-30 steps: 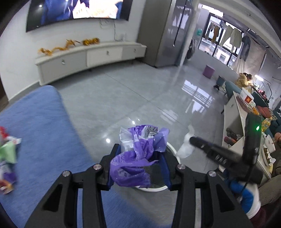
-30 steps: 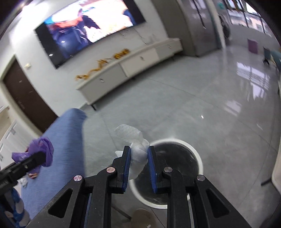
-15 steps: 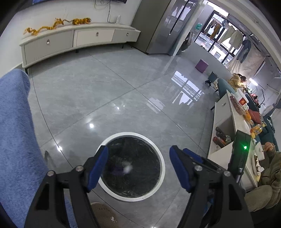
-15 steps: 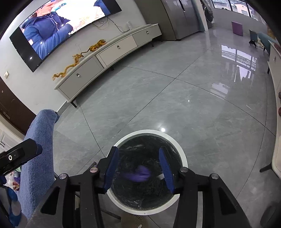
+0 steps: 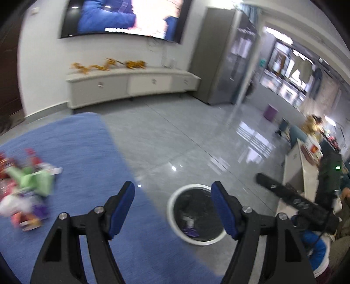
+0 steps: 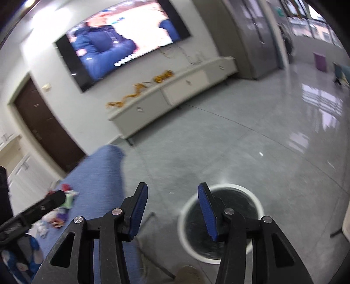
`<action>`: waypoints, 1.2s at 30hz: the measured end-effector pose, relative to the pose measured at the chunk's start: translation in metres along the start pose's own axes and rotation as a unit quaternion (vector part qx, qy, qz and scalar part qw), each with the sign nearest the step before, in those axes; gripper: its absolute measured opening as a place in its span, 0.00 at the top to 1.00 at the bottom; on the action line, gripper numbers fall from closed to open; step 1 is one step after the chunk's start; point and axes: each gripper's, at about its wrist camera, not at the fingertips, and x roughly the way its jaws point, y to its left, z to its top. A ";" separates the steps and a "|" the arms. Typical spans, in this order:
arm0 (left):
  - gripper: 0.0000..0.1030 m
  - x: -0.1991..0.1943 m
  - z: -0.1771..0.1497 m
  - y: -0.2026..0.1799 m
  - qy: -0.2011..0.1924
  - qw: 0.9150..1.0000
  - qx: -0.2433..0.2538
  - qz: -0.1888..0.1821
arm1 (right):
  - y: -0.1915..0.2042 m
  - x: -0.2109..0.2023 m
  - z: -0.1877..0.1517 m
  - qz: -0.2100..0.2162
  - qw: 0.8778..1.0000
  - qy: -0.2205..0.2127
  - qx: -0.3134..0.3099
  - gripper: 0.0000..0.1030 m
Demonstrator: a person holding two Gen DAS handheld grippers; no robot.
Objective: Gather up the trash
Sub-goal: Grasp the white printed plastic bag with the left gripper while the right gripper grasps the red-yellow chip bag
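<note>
A round white-rimmed bin with a black liner (image 5: 175, 218) stands on the grey floor; purple and white trash (image 5: 190, 230) lies inside it. It also shows in the right wrist view (image 6: 258, 203). My left gripper (image 5: 172, 209) is open and empty, above the edge of the blue surface and the bin. My right gripper (image 6: 172, 209) is open and empty, just left of the bin. A pile of colourful wrappers (image 5: 24, 192) lies on the blue surface (image 5: 72, 153) at the left; it also shows in the right wrist view (image 6: 59, 209).
A white TV cabinet (image 5: 131, 85) and a wall TV (image 5: 122, 17) stand at the back. A white table with items (image 5: 306, 166) is at the right. The other gripper (image 5: 291, 201) shows at the right of the left wrist view. A brown shoe (image 6: 188, 275) is by the bin.
Both grippers opened and dropped the purple bag and the white tissue into the bin. Both then lifted and swung left, bringing the blue surface and the wrappers into view.
</note>
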 end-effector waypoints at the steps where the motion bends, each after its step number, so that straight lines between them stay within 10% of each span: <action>1: 0.31 -0.011 -0.001 0.012 -0.008 1.000 -0.008 0.011 | 0.009 -0.003 0.000 0.007 1.000 -0.002 -0.008 0.56; 20: 0.31 -0.228 -0.040 0.307 -0.162 0.938 -0.193 0.239 | 0.256 0.037 -0.027 0.172 0.965 0.070 -0.188 0.43; 36: 0.31 -0.117 -0.088 0.363 -0.072 0.932 -0.271 0.232 | 0.339 0.168 -0.124 0.202 0.906 0.207 -0.310 0.41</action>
